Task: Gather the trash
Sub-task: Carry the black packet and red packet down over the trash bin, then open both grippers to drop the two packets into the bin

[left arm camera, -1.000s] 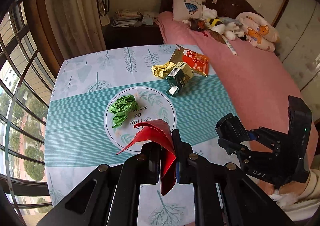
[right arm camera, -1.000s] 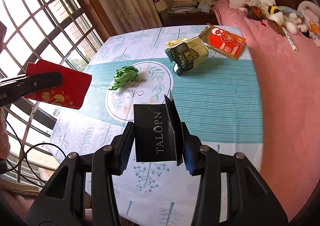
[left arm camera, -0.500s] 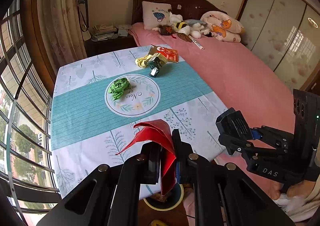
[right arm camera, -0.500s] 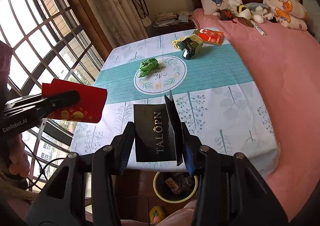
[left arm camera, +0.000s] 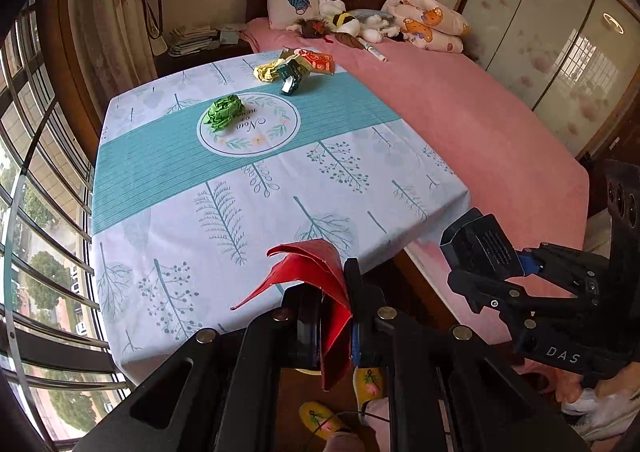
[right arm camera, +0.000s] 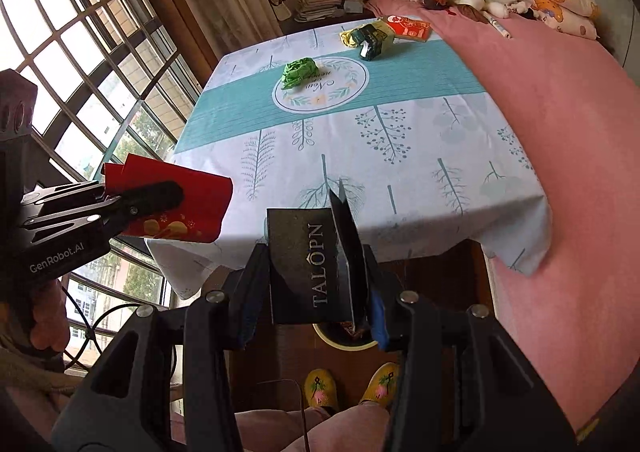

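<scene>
Ahead of me a pink-covered bed [right arm camera: 568,124] fills the right side of the room, and a barred window [right arm camera: 80,52] takes the left. Between them stands the table [left arm camera: 224,212] under a white cloth with a teal band and a round emblem; its near edge is just beyond my grippers. On the floor below that edge sits a round bin [right arm camera: 344,336], mostly hidden behind what I hold, with my yellow slippers [right arm camera: 320,388] nearer still.

My right gripper [right arm camera: 312,288] is pinching a black card sleeve [right arm camera: 308,268] printed TALOPN; its long axis stands upright between the fingers, directly over the bin. My left gripper [left arm camera: 336,316] is clamped on a red envelope [left arm camera: 312,276]. From the right wrist view the envelope runs sideways, its free end pointing right toward the table, gold print along its lower edge; its mouth gapes and curls.

Far off on the cloth, a crumpled green paper ball [left arm camera: 224,112] lies on the emblem's left rim. At the far edge cluster a dark green carton [left arm camera: 292,76] on its side, a yellow wrapper [left arm camera: 266,71] and a red-orange packet [left arm camera: 318,61].
</scene>
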Available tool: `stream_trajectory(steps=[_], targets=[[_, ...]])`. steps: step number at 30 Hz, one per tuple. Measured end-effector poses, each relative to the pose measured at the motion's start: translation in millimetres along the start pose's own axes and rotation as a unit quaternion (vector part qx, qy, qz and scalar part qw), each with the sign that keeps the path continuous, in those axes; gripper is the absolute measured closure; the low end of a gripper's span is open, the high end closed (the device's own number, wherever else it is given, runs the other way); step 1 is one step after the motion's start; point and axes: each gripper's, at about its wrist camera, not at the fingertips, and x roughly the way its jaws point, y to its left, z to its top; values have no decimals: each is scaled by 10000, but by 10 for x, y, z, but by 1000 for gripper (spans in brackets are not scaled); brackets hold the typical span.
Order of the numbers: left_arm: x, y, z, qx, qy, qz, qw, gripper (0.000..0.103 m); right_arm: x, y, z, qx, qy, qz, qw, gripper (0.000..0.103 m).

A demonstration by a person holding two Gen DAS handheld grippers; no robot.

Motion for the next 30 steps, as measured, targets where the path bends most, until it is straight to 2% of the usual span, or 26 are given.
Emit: stream_trajectory(steps=[6, 12, 16, 22, 30], targets=[[344, -81, -267, -111, 417, 38, 9991, 92, 267, -95, -245, 80, 436, 40, 9990, 62], [975, -159, -612, -208, 867, 214, 9958, 92, 880, -366, -607, 398, 900, 68, 9951, 62], [1571, -164, -924, -282, 1163, 366, 9921, 92, 1470, -632, -952, 707, 1269, 136, 9893, 62], [2527, -77, -1370, -715, 1305, 227, 9886, 92, 2448, -1022, -1479, 1033, 1612, 4, 9815, 62], [3637, 148, -1808, -1114, 1524, 232, 9817, 92, 3400, -1418, -1933, 1415, 1737, 24, 9746, 62]])
